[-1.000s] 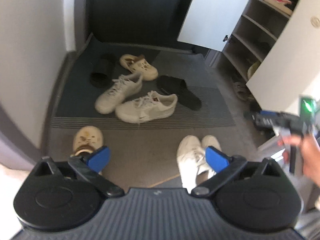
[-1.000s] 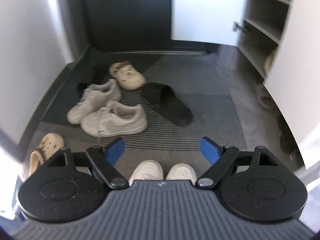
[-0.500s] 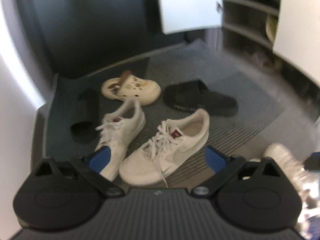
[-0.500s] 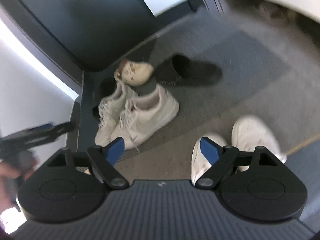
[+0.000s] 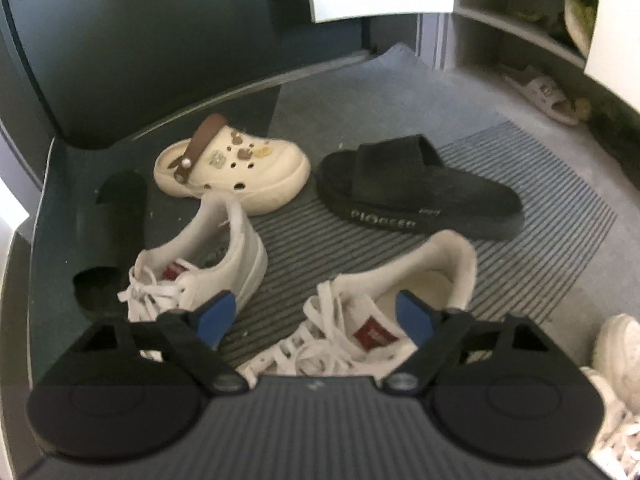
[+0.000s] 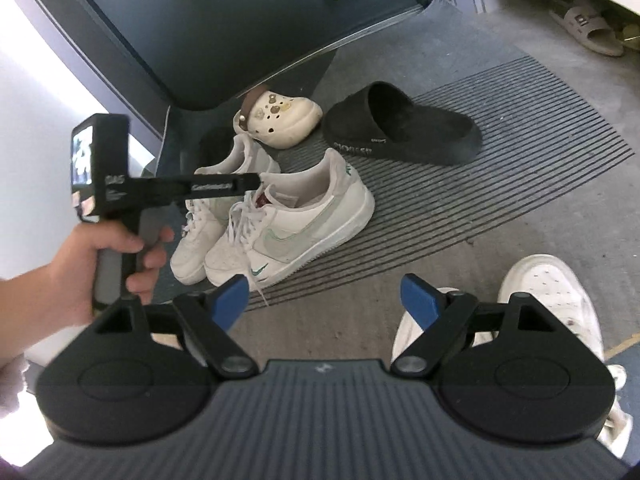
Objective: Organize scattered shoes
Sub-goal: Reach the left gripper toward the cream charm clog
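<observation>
surface: ribbed grey doormat (image 5: 500, 248) on grey floor | between the left fingers: one white sneaker (image 5: 372, 320) | at the left fingertip: second white sneaker (image 5: 208, 268) | beyond the fingers: cream clog (image 5: 248, 168), black slide (image 5: 420, 188) (lettered sole edge) | far right: beige sandal (image 5: 540, 92)

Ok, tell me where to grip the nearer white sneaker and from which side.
Grip the raised heel collar of the nearer white sneaker, coming from above. It sits upright with the opening upward, so one finger probably fits inside. The open left gripper already straddles it; its heel rim stands clear of the second sneaker.
</observation>
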Demonstrator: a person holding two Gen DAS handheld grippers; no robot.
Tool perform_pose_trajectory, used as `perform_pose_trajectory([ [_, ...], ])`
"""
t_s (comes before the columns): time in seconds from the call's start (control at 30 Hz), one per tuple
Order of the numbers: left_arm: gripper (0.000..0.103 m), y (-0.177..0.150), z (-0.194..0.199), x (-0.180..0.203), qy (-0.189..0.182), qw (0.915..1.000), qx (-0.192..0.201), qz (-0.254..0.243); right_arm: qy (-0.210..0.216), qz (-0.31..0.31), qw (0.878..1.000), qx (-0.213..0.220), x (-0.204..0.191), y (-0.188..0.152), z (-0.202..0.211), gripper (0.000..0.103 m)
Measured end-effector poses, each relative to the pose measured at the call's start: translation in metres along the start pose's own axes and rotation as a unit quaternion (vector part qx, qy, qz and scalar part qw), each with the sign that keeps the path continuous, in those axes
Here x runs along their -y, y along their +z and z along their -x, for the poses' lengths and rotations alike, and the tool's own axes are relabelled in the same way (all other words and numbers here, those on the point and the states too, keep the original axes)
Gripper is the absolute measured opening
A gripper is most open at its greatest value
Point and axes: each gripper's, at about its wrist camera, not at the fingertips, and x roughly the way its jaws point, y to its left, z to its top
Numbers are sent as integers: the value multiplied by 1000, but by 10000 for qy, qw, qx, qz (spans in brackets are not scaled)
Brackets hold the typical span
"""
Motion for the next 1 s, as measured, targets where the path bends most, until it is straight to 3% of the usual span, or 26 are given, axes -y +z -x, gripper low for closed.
perform_pose_trajectory([
  [0.17,91,-7,5,-17,-22,9999,5,101,62,93,9997,204,-1,3,4,85],
  [0.33,93,-77,73,-72,487,9953,-74,835,41,178,9994,305,-3,1,10,85],
  [0.4,94,-113,95,-93,737,9881,-257,1323,59,191,9994,276,-5,-2,10,85],
  [0.5,103,-171,114,-110,1335,9687,-547,2019,175,235,9994,159,-13,-8,8,85],
  [0.57,103,-203,120,-114,1640,9564,-633,2333,255,301,9992,82,-20,-12,5,85],
  [0.73,103,-240,117,-108,1494,9553,-559,2490,460,533,9975,-110,-40,-22,-5,85],
  [1.0,103,-244,98,-106,1208,9598,-554,2473,644,741,9946,-343,-59,-34,-17,85],
])
